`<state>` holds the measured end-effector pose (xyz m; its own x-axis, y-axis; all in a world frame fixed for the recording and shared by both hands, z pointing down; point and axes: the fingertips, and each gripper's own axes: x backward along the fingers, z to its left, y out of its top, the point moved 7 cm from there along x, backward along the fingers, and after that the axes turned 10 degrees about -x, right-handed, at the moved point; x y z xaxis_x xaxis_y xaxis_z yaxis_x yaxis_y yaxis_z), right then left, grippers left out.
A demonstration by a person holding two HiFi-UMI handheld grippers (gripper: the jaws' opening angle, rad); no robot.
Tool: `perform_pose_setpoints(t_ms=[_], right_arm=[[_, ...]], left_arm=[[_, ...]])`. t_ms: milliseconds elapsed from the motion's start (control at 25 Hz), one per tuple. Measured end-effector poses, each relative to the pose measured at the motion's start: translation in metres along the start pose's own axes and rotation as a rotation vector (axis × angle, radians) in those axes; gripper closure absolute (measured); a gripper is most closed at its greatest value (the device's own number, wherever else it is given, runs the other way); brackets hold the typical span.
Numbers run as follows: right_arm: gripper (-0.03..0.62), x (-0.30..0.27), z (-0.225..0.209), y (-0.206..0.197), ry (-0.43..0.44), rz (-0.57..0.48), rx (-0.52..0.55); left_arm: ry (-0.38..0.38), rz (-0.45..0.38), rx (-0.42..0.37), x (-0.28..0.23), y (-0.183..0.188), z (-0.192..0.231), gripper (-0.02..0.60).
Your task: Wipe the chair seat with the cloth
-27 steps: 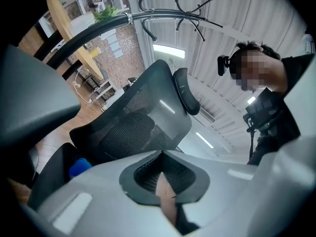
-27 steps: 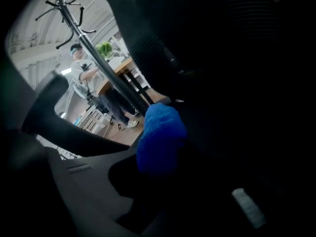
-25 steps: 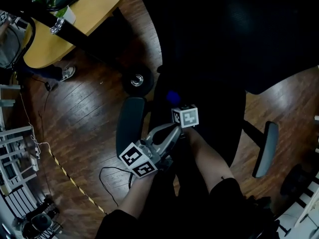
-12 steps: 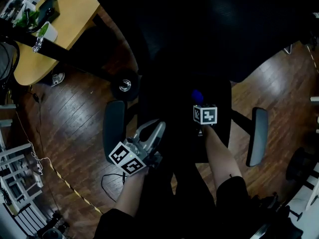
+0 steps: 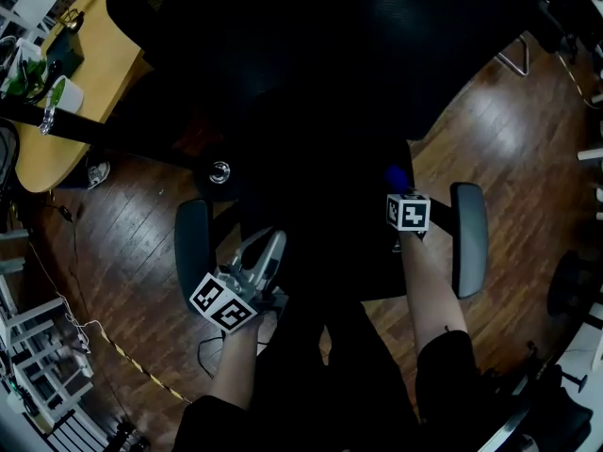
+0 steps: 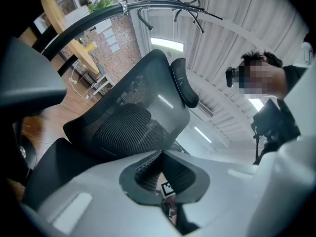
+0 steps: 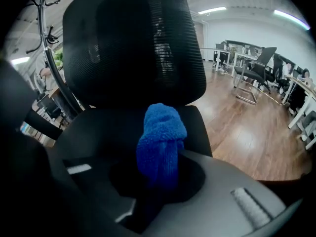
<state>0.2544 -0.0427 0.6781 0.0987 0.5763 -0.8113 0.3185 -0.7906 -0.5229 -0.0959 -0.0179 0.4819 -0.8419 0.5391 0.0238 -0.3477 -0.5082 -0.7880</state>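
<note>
Currently: cloth clamped in right tongs, over the seat's right side

Ok, here's what I read off the feeds. On its own camera the right gripper (image 7: pixel 163 168) is clamped on the blue cloth (image 7: pixel 161 132), which is bunched upright between the two jaws and sticks out past the tips. Beyond it are the black chair seat (image 7: pixel 113 125) and the mesh backrest (image 7: pixel 133 43), which fills the upper middle of that frame.

Head view puts the right gripper (image 5: pixel 399 192) at centre right. The cloth (image 5: pixel 397 176) is at its front end, over the right part of the seat (image 5: pixel 311 205) and near the right armrest (image 5: pixel 469 238). I can't tell whether the cloth presses on the seat or sits just above it, it's too dark there.

The left gripper (image 6: pixel 161 153) holds nothing. Its jaw tips meet, pads together at the front, with only a small gap behind them. In head view the left gripper (image 5: pixel 266 250) sits lower left of centre, at the seat's left front edge beside the left armrest (image 5: pixel 193 248), pointing up-frame. Its camera looks up at the backrest (image 6: pixel 128 122) and headrest (image 6: pixel 185 85).

The grippers are well apart, one on each side of the seat. Wooden floor (image 5: pixel 122 243) surrounds the chair, and a desk (image 5: pixel 80 102) sits in the upper left corner of head view.
</note>
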Motion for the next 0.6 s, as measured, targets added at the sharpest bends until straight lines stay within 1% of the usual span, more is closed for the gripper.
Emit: perform_pose_setpoints(t_ms=[200, 280, 320, 400, 480, 520, 600], right_arm=[[0.556, 0.002, 0.0, 0.001, 0.022, 0.009, -0.034], [0.556, 0.002, 0.009, -0.001, 0.035, 0.019, -0.052], [0.554, 0.0, 0.019, -0.003, 0.058, 0.024, -0.062], [0.556, -0.007, 0.047, -0.01, 0.128, 0.047, -0.082], [0.556, -0.014, 0.088, -0.016, 0.218, 0.088, -0.088], [0.554, -0.016, 0.112, -0.017, 0.261, 0.11, -0.077], [0.556, -0.015, 0.158, -0.021, 0.309, 0.158, -0.016]], left_arm=[[0.005, -0.01, -0.008, 0.004, 0.001, -0.002, 0.589], [0.013, -0.02, -0.003, 0.007, 0.002, -0.003, 0.589], [0.018, -0.026, -0.002, 0.009, 0.003, -0.003, 0.589], [0.028, -0.038, -0.004, 0.014, 0.008, -0.004, 0.589], [0.032, -0.058, -0.012, 0.019, 0.017, -0.006, 0.589], [0.031, -0.07, -0.016, 0.022, 0.021, -0.008, 0.589], [0.027, -0.091, -0.02, 0.026, 0.027, -0.01, 0.589]])
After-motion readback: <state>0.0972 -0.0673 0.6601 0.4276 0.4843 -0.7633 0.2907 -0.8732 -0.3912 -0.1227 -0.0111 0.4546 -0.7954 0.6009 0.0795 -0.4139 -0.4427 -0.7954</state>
